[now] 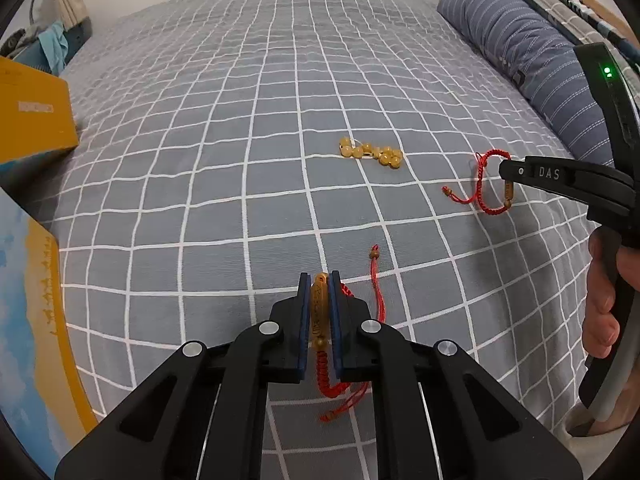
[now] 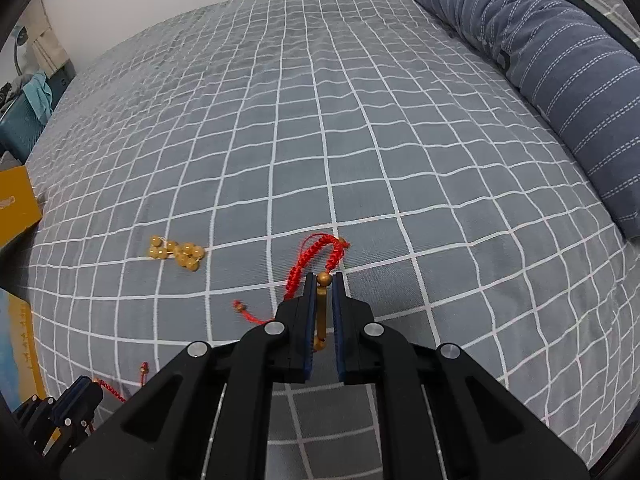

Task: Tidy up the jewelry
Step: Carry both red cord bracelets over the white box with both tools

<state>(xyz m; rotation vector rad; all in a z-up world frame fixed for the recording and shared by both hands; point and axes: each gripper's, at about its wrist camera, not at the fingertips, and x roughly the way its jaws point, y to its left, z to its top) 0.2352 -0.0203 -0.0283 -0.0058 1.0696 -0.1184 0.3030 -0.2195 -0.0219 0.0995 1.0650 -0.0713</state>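
My left gripper [image 1: 320, 280] is shut on the gold bar of a red cord bracelet [image 1: 320, 312], whose cord trails onto the bed at the right. My right gripper [image 2: 323, 278] is shut on the gold bar of a second red cord bracelet [image 2: 322, 312], whose braid loops ahead of the tips. In the left wrist view that second bracelet [image 1: 486, 184] hangs from the right gripper [image 1: 505, 170]. In the right wrist view the left gripper [image 2: 82, 394] sits at the lower left. An amber bead bracelet [image 1: 372, 152] lies bunched on the bedsheet, also seen in the right wrist view [image 2: 176, 254].
The bed has a grey checked sheet [image 1: 240, 160]. A striped blue pillow [image 1: 532, 64] lies along the right. A yellow box [image 1: 32, 112] stands at the left edge, with a yellow and blue lid [image 1: 44, 320] nearer.
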